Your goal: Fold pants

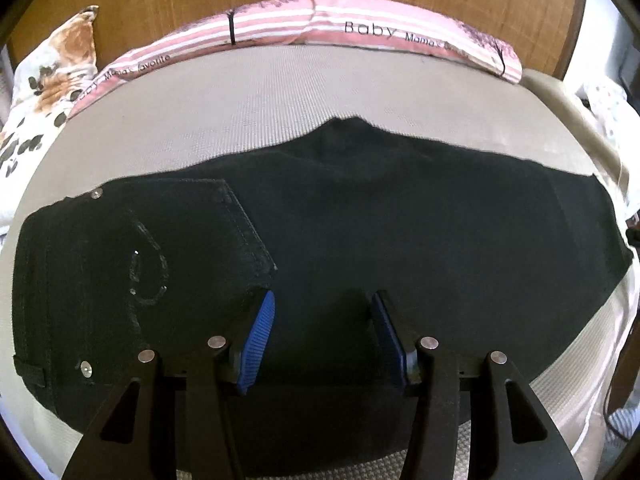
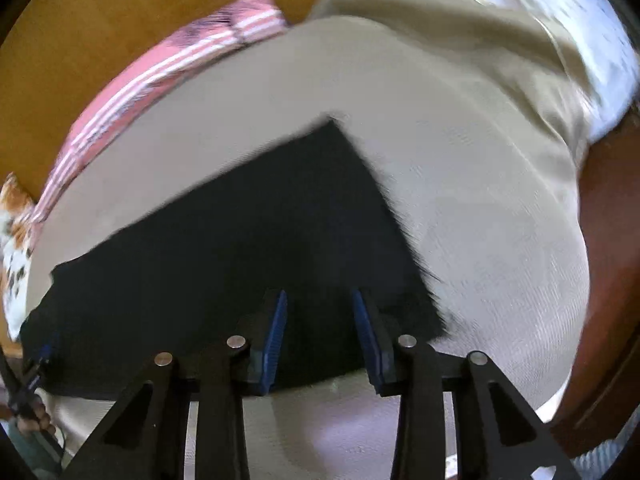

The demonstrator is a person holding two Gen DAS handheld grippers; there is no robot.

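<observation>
Pants [image 1: 360,220] lie crosswise under both your gaping, empty claws: left claw [image 1: 322,308] near the waistband (pocket side), right claw [image 2: 319,304] at the hem.

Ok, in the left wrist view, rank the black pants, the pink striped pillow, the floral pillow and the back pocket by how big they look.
1. black pants
2. pink striped pillow, though it lies farther off
3. back pocket
4. floral pillow, partly cut off at the edge, so its rank against the pocket is unsure

Pillow [image 1: 360,24], right part: "Baby", then smaller "Mama's"
Pillow, left end: "Mama's favorite", partly blurred
Pants: no readable text
</observation>
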